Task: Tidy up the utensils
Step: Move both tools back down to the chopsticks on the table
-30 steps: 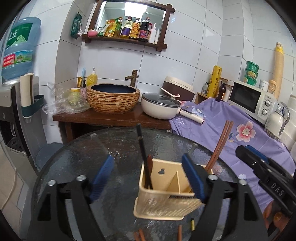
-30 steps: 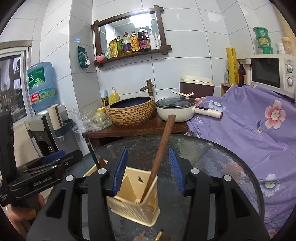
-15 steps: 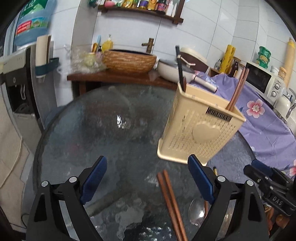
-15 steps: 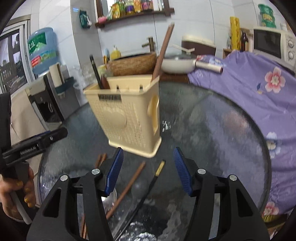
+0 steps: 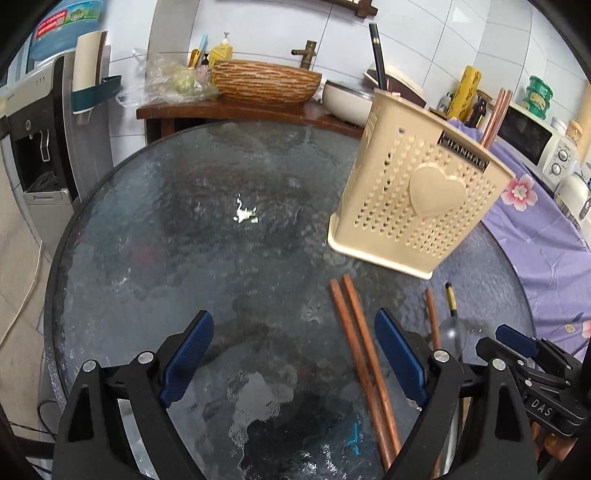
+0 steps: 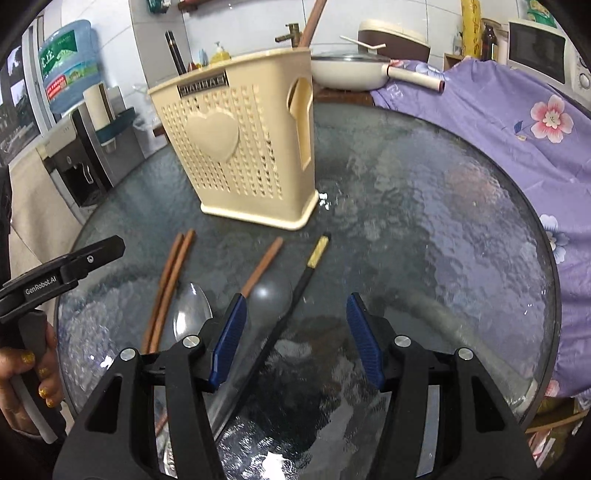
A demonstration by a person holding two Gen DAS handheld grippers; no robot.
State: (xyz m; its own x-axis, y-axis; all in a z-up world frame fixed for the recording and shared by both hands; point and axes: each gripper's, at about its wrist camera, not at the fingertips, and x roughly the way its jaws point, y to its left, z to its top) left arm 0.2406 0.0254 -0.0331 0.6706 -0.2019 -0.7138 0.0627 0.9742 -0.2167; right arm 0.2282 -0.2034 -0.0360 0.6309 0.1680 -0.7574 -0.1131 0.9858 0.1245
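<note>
**Both grippers empty above loose utensils on the glass table**

The left gripper (image 5: pixel 293 354) is spread wide with nothing between its blue pads. Its jaws have just been opening. It is angled down toward the round glass table (image 5: pixel 155 229). A pair of brown chopsticks (image 5: pixel 364 354) lies side by side on the glass, running from just in front of the utensil holder (image 5: pixel 417 199) back under the right-hand finger of this gripper; no contact is visible.

The right gripper (image 6: pixel 295 341) stands at a medium spread and holds nothing. Its jaws have just been opening. A black chopstick with a gold tip (image 6: pixel 295 295) lies on the table and passes between the fingers, nearer the left-hand pad; the pads do not press on it. A single brown chopstick (image 6: pixel 262 267) lies just left of it, its near end hidden behind the left-hand finger. Two clear spoons (image 6: pixel 192 312) lie beside and beneath these sticks.

The utensil holder, beige and perforated with a raised heart, stands upright on the table beyond the loose utensils. A black chopstick (image 6: pixel 175 53) and a brown stick (image 6: pixel 312 22) project from its top.

A hand (image 6: pixel 33 373) grips the left gripper's handle at the left edge of the right wrist view.
</note>
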